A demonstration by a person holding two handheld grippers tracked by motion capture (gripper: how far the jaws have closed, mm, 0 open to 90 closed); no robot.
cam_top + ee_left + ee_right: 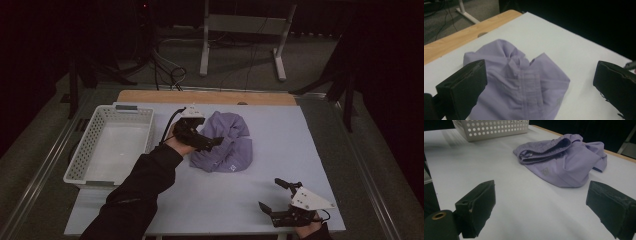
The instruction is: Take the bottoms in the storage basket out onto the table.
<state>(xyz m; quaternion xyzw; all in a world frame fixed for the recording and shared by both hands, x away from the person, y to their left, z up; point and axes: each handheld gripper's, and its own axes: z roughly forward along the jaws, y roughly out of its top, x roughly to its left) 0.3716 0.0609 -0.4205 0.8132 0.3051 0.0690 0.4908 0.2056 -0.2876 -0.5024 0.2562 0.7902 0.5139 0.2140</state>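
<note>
Lilac cloth, thin and limp: the garment [524, 85] lies bunched right under the left gripper [209, 142], whose jaws are spread wide and empty, hovering. Likely light, floppy, will drape and slip; pinch a thick fold or the waistband [544, 151] ahead of the right gripper [274, 195], also spread, empty, well apart. Basket [145, 116] lies beyond.

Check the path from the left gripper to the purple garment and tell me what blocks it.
Nothing visible blocks it. The left gripper hangs open at the purple garment, with only bare white table cover around the cloth. The white basket sits off to the side, away from the garment.
</note>
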